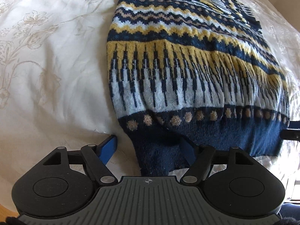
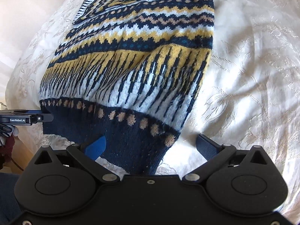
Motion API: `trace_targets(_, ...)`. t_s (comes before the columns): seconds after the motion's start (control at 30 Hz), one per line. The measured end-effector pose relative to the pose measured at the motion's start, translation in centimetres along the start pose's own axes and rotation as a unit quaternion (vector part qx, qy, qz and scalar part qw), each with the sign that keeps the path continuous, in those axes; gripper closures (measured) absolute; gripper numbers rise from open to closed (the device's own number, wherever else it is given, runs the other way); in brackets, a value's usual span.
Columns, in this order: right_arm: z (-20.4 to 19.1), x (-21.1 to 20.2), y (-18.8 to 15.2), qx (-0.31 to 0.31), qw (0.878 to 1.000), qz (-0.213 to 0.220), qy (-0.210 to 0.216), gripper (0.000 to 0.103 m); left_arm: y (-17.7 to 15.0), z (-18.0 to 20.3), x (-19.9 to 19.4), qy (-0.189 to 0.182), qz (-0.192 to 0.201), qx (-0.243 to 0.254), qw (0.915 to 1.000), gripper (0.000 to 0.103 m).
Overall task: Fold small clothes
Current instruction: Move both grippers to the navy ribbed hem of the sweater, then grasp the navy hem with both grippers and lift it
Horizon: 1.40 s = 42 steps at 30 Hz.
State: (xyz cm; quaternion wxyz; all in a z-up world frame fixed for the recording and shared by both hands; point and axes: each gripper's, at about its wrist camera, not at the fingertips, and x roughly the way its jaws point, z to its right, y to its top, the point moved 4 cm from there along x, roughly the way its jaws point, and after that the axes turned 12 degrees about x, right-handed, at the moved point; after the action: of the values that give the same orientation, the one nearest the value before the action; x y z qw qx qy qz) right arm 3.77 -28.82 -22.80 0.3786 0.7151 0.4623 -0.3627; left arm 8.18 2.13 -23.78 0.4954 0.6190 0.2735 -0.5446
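Lying flat on a white cloth (image 1: 46, 78) with pale stitched flowers, the knitted sweater (image 1: 187, 65) showed dark blue, yellow, light blue and tan bands, and its plain dark blue hem (image 2: 112, 131) was the part nearest both cameras. The left gripper (image 1: 148, 146) was at the hem's left corner, with its blue fingers (image 1: 108, 148) spread apart. One finger sat on the bare cloth just beside the sweater, and the other was partly hidden by the hem, so the corner was between them but not squeezed. The right gripper (image 2: 151, 146) was at the hem's right corner, and its fingers (image 2: 206, 146) were spread wide too. One finger was on the cloth just past the sweater's edge, and the other was partly tucked under the knit. Some folded knit lay on the sweater's far end, near the cloth's far edge.
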Motion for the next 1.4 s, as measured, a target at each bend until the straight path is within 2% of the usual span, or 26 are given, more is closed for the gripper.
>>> trace_targets(0.27, 0.4, 1.1, 0.1, 0.007, 1.0, 0.0, 0.01, 0.0, 0.3, 0.1, 0.8, -0.014, 0.009, 0.005, 0.9998, 0.031)
trace_targets(0.37, 0.5, 0.9, 0.0, 0.016, 1.0, 0.004, 0.02, 0.0, -0.1, -0.1, 0.5, -0.028, 0.019, -0.004, 0.9994, 0.037)
trace_targets(0.43, 0.6, 0.7, -0.2, 0.02, 0.999, 0.005, 0.026, 0.006, -0.3, -0.2, 0.2, -0.039, 0.023, -0.015, 0.9989, 0.044)
trace_targets(0.67, 0.6, 0.5, -0.8, 0.03, 0.999, -0.005, 0.04, 0.025, -0.9, -0.1, 0.0, -0.056, 0.022, -0.03, 0.9978, 0.052)
trace_targets(0.73, 0.6, 0.7, -0.8, 0.035, 0.999, -0.009, 0.037, 0.036, -0.7, 0.1, 0.1, -0.066, 0.021, -0.033, 0.9971, 0.07)
trace_targets(0.77, 0.6, 0.8, -0.7, 0.04, 0.998, -0.013, 0.037, 0.04, -0.7, 0.1, 0.1, -0.067, 0.019, -0.035, 0.9969, 0.075)
trace_targets(0.8, 0.7, 0.9, -0.6, 0.048, 0.998, -0.021, 0.038, 0.052, -0.6, 0.1, 0.0, -0.07, 0.018, -0.038, 0.9966, 0.085)
trace_targets(0.83, 0.8, 1.0, -0.6, 0.053, 0.997, -0.03, 0.04, 0.073, -0.6, 0.0, -0.2, -0.078, 0.02, -0.044, 0.9958, 0.089)
trace_targets(0.87, 0.8, 1.1, -0.5, 0.058, 0.997, -0.039, 0.044, 0.085, -0.5, -0.1, -0.4, -0.082, 0.022, -0.049, 0.9951, 0.091)
trace_targets(0.9, 0.7, 0.9, -0.5, 0.061, 0.996, -0.04, 0.05, 0.09, -0.2, -0.1, -0.8, -0.086, 0.028, -0.054, 0.9944, 0.093)
trace_targets(1.1, -0.4, -1.9, -0.1, 0.058, 0.993, -0.024, 0.1, 0.091, 1.4, -0.4, -5.3, -0.111, 0.082, -0.069, 0.988, 0.093)
trace_targets(1.23, -1.1, -4.7, 1.4, 0.06, 0.99, 0.012, 0.127, 0.091, 3.2, -0.8, -8.0, -0.124, 0.124, -0.086, 0.9808, 0.093)
trace_targets(1.4, -1.9, -7.6, 4.3, 0.064, 0.984, 0.07, 0.148, 0.091, 6.4, -1.4, -10.2, -0.123, 0.172, -0.091, 0.9732, 0.094)
